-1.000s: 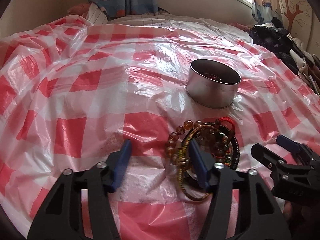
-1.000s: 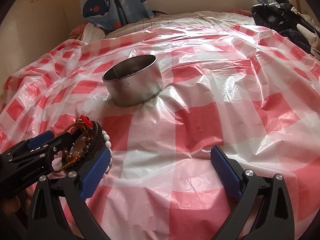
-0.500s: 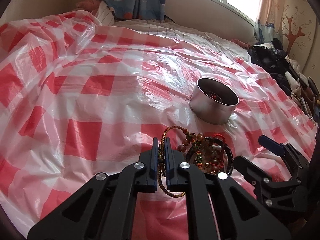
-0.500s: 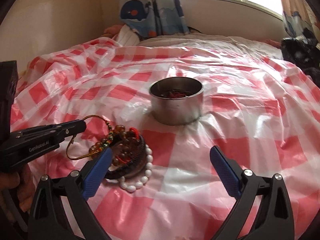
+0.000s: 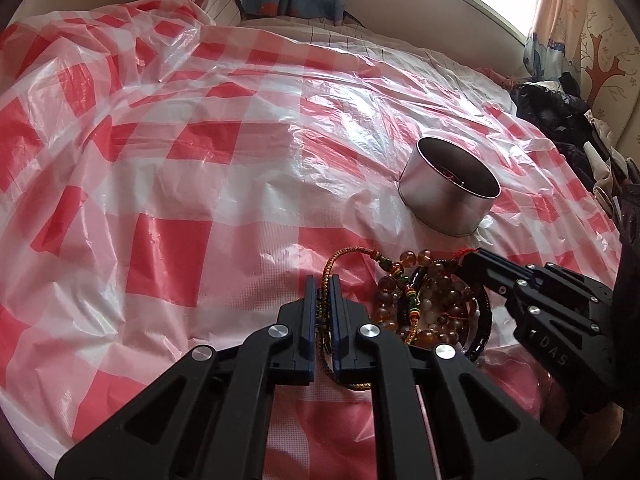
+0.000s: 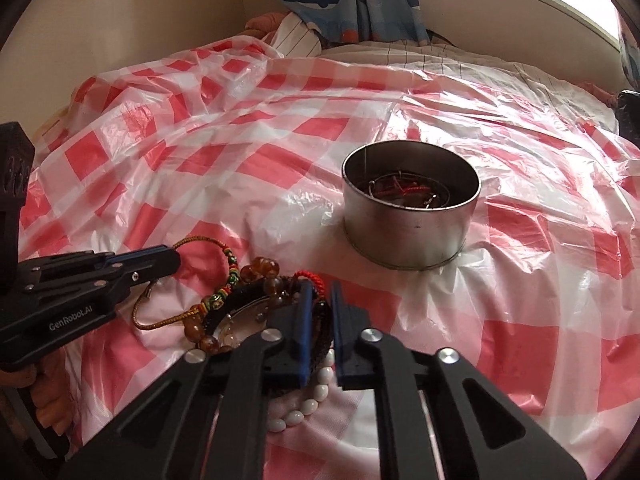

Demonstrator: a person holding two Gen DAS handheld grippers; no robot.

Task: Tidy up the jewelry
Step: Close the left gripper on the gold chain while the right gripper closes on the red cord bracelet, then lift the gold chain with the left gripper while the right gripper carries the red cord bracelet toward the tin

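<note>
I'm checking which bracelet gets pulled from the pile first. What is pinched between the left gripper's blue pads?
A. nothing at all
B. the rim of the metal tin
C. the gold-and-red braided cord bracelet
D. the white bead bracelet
C: in the left wrist view the left gripper is shut on the braided cord bracelet, whose loop runs between the pads, apart from the metal tin.

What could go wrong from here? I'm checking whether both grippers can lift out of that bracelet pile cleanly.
The left gripper is shut on the braided cord bracelet, whose beaded end lies in the tangled pile; pulling may drag other bracelets along. The right gripper, whose jaws have just been closing, pinches the dark bracelet in that same pile, so opposite pulls could tighten the tangle. The crinkled plastic sheet may snag, shifting the metal tin.
</note>
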